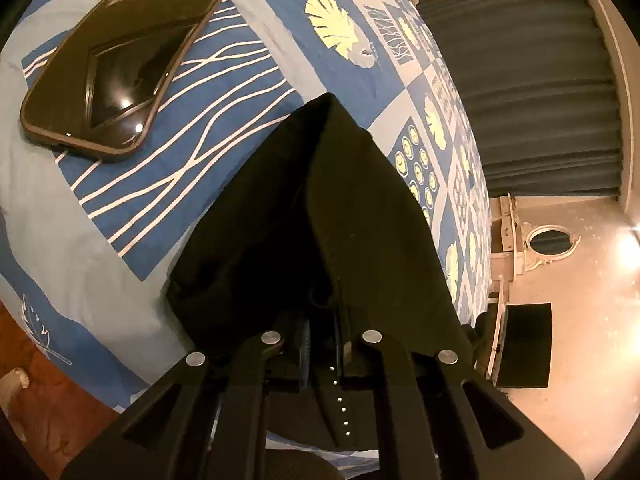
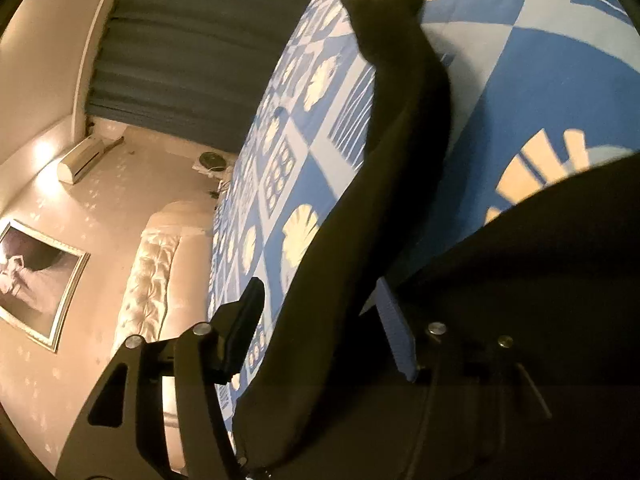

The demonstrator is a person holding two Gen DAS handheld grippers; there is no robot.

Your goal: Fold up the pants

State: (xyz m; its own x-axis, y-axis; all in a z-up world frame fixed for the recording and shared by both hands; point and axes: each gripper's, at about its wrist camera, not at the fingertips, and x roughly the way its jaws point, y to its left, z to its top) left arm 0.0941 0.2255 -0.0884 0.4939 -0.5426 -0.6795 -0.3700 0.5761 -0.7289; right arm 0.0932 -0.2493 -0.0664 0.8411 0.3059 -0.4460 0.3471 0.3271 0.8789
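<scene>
Left wrist view: the left claw (image 1: 322, 344) is clamped together on a bunched fold of the black fabric pants (image 1: 320, 216), which rise from between its fingers as a dark peaked ridge over the bed. The bed is covered by a blue patchwork quilt with white line patterns and pale yellow shell prints (image 1: 248, 80). On the quilt, up and to the left and well apart from the pants, lies a black smartphone in a dark case (image 1: 120, 64), screen up. To the right hang dark grey-blue pleated curtains (image 1: 532, 92), with a cream wall below them.

Right wrist view: the right claw (image 2: 320, 316) stands with its fingers apart, the black left finger (image 2: 244, 320) clear of the cloth and the blue-ribbed pad of the right finger (image 2: 394, 336) just beside it. A long band of the pants runs between the fingers and away across the quilt to a far end near the top of the frame. Whether the blue pad touches the cloth cannot be told for certain, since the dark fabric merges with the black frame; neither pad appears to press on it. A cream tufted headboard (image 2: 154, 276) and a silver-framed picture (image 2: 34, 284) show at the left.
</scene>
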